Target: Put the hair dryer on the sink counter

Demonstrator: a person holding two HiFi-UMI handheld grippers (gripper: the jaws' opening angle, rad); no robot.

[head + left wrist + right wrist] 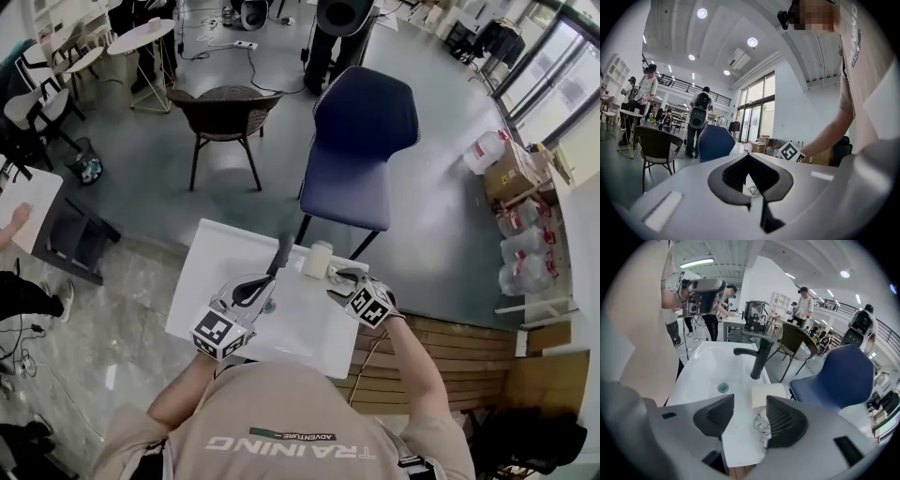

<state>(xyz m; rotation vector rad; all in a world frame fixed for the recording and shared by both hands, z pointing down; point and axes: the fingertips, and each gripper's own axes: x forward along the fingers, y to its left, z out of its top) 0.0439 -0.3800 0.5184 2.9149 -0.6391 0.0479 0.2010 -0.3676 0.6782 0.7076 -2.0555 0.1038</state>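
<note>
The hair dryer lies on the white counter just beside the black faucet. Its cord is bunched beneath my right hand-held gripper, whose jaws stand apart, gripping nothing. My left hand-held gripper is closed and empty. I judge the placing done. Next I should lift the right clear without snagging the cord.

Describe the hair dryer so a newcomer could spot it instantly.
Start at the white sink counter by the blue chair. Near its far edge stands a black faucet; the hair dryer lies right of it. It is the only cream, stubby thing there, with a white cord bunched beside it.
</note>
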